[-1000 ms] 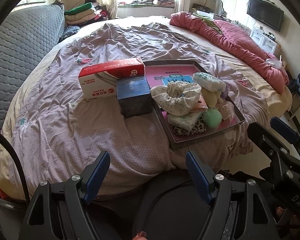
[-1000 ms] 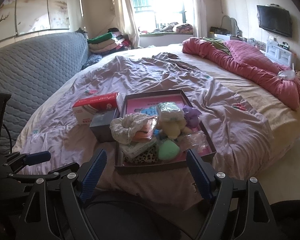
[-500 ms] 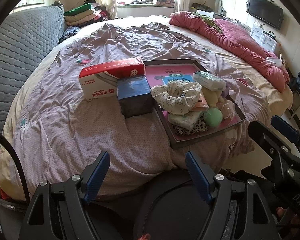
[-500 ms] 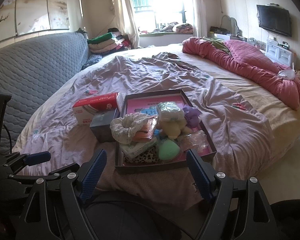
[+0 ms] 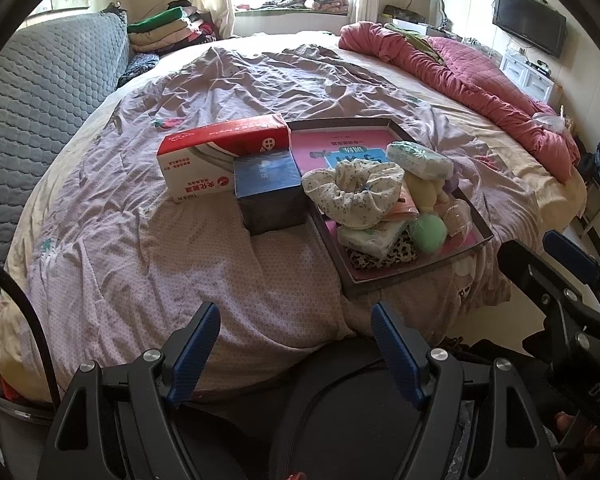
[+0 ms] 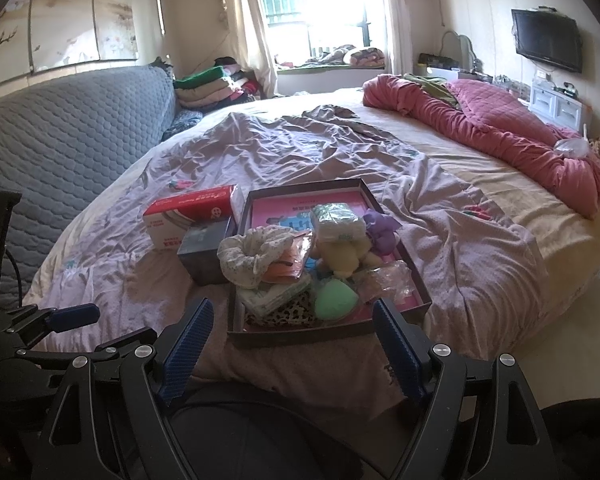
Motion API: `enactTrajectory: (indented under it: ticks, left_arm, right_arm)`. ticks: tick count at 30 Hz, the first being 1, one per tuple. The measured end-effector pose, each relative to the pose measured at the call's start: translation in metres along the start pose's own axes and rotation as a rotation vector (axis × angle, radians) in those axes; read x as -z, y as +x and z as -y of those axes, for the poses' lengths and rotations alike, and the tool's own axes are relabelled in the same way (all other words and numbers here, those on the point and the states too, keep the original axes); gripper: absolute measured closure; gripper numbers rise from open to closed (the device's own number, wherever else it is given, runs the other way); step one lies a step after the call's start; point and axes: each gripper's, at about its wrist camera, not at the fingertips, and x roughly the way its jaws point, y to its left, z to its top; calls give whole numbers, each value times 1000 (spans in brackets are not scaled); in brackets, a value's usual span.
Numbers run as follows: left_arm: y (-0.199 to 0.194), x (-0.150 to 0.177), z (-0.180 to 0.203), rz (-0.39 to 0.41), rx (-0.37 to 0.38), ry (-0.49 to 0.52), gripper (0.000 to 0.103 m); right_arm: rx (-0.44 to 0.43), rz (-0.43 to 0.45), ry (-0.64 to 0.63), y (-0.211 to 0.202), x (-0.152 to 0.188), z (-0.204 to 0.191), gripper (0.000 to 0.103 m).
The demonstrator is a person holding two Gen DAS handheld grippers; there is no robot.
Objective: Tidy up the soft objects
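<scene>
**Both grippers wide and empty short of the tray**

The left gripper (image 5: pixel 295 336) and right gripper (image 6: pixel 289 330) gape wide, empty, at frame bottom. Mid-frame, one dark shallow cardboard tray (image 6: pixel 418 292) holds the soft pile: floral fabric scrunchie (image 6: pixel 253 254), green foam ball (image 6: pixel 336 300), yellow plush toy (image 6: pixel 346 258). Two boxes stand left: red-and-white tissue box (image 5: pixel 219 158), dark blue cube box (image 5: pixel 269 196)

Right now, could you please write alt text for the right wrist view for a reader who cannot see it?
An open right gripper hovers at the edge of a bed before a shallow tray piled with soft objects: a floral scrunchie, a yellow plush toy, a green sponge. Two boxes sit left of it.
</scene>
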Motion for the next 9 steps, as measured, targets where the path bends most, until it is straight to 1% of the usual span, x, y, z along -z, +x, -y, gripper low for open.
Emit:
enactTrajectory:
  ticks: [7,9]
  left_arm:
    - [13,5,-2,-11,-8,0,26]
    - [20,6,-5,-15,3,-8,26]
  right_arm:
    - [-9,11,10,4,5,6,20]
    - [-23,10,21,8,7,9,20]
